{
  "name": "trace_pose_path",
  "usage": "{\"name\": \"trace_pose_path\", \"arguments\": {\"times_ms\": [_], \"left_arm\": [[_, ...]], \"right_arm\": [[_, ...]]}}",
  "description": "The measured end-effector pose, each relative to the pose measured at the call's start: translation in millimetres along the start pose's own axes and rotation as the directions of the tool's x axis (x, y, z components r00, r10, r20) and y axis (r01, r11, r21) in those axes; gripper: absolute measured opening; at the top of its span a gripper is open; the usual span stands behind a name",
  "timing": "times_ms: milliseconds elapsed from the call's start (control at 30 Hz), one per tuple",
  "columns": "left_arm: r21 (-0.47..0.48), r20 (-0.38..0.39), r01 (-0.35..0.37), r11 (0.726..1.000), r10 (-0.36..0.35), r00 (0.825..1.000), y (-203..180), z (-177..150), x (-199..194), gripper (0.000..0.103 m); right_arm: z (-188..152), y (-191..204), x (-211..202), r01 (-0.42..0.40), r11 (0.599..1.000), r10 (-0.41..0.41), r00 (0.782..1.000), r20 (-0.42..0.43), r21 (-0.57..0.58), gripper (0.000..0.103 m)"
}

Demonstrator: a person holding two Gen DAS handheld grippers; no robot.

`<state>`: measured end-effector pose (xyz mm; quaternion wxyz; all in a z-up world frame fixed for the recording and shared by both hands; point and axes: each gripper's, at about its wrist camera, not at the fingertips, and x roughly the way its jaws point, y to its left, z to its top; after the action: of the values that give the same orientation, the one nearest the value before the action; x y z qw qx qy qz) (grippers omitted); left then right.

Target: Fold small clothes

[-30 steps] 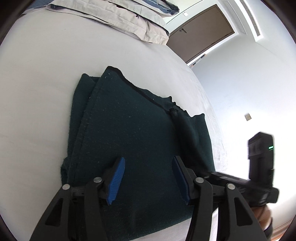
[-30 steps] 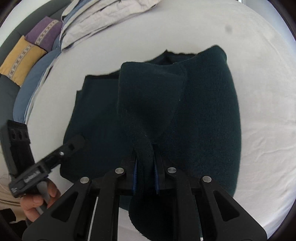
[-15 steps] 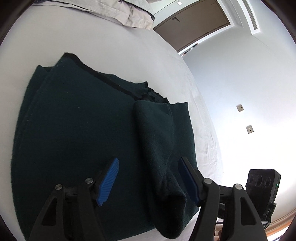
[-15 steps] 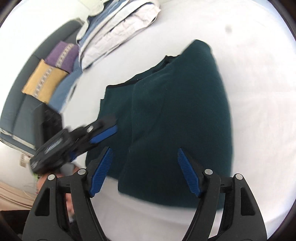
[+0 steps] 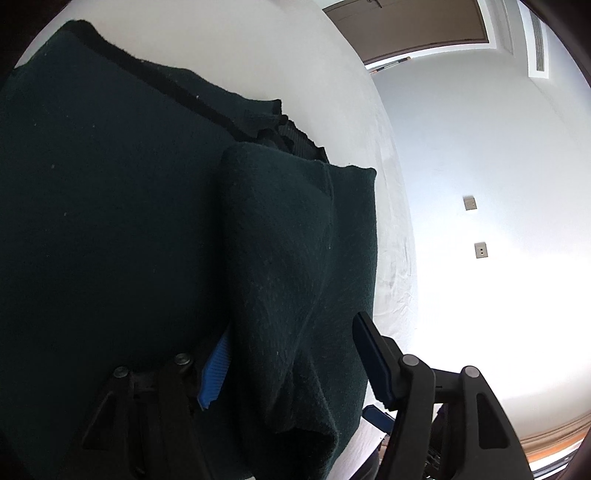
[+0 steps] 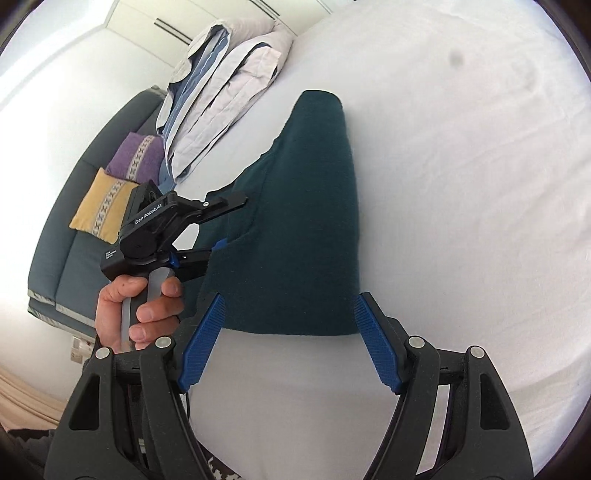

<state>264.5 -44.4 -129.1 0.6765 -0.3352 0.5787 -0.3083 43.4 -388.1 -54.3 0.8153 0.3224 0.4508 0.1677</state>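
A dark green knitted garment lies partly folded on the white bed. One long flap is laid over its right part. My left gripper straddles the near end of that flap. Its jaws are closing with the flap between them, and the right pad stands clear of the cloth. In the right wrist view a hand holds the left gripper at the left edge of the garment. My right gripper is open and empty above the garment's near edge.
Folded pale bedding is stacked at the far side of the bed. A dark sofa with a purple cushion and a yellow cushion stands to the left. A brown door and wall sockets lie beyond the bed's right edge.
My right gripper opened, let go of the green flap and drew back from the garment. My left gripper slid right until the dropped flap lay between its jaws.
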Motion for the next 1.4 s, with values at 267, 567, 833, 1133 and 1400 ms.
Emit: {"name": "trace_pose_path", "arguments": {"times_ms": [267,567,833,1133,1400], "left_arm": [[-0.083,-0.017,0.026,0.996,-0.028,0.999,14.0,7.8,9.9,0.03],[-0.013,0.009,-0.016,1.0,0.016,1.0,2.4,10.0,-14.2,0.014],[0.031,0.047,-0.032,0.999,0.031,0.998,3.7,19.6,-60.7,0.013],[-0.024,0.112,-0.088,0.996,0.091,0.99,55.1,24.2,-116.7,0.013],[-0.044,0.134,-0.06,0.997,0.066,0.989,74.5,26.5,-120.5,0.013]], "right_arm": [[-3.4,-8.5,7.8,-0.026,1.0,0.026,1.0,0.006,0.006,0.072],[-9.4,2.1,4.5,0.047,0.998,-0.046,0.999,0.019,-0.05,0.072],[-12.5,29.4,34.6,0.09,0.992,-0.091,0.996,-0.013,-0.092,0.066],[-9.3,68.6,46.9,-0.011,0.985,0.013,1.0,0.011,-0.172,0.062],[48.0,54.1,85.7,-0.087,0.995,0.084,0.995,-0.054,-0.056,0.062]]}}
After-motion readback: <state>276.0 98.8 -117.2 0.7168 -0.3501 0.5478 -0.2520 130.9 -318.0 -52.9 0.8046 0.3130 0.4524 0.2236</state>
